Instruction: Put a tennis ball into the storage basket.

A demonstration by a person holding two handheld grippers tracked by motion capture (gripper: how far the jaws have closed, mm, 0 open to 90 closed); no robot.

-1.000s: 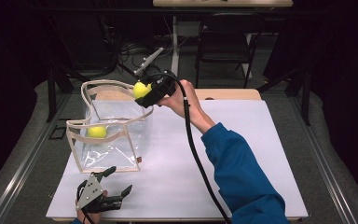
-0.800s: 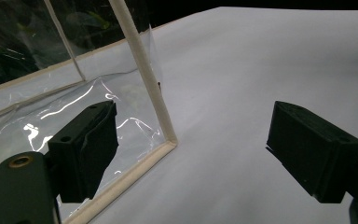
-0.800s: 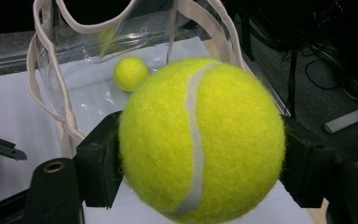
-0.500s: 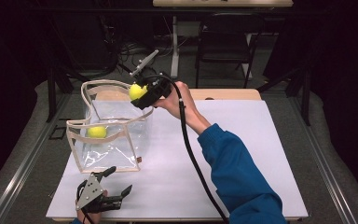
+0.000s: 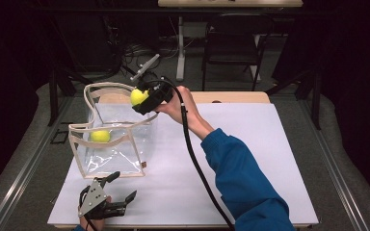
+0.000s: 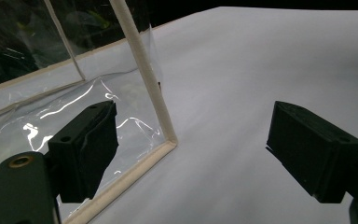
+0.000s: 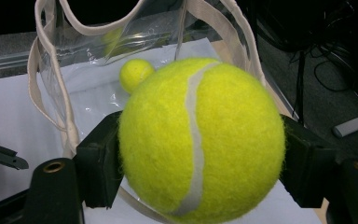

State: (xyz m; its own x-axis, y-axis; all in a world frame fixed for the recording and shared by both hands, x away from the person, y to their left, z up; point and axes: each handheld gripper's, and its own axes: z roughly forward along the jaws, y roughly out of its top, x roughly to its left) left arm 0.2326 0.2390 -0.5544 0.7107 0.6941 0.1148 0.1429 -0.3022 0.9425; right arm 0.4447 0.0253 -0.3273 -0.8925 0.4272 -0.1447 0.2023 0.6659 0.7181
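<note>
A clear plastic tote bag (image 5: 115,144) with cream trim stands open on the white table (image 5: 250,144). One yellow tennis ball (image 5: 100,136) lies inside it, seen through the bag mouth in the right gripper view as a small ball (image 7: 136,73). My right gripper (image 5: 142,98) hovers over the bag's far right rim, shut on a second tennis ball (image 7: 200,140) (image 5: 138,96). My left gripper (image 5: 118,187) rests near the table's front left edge, open and holding nothing. The bag's near corner (image 6: 168,140) stands in front of the left gripper (image 6: 191,154).
The table's right half (image 5: 270,159) is bare white surface. A wooden strip (image 5: 231,97) runs along the far edge. Beyond the table are a dark chair (image 5: 231,53), cables on the floor (image 5: 135,50) and a metal rail (image 5: 24,163) at the left.
My right gripper has carried its ball a little leftward, from beside the bag's right rim to over it. The left gripper has stayed put.
</note>
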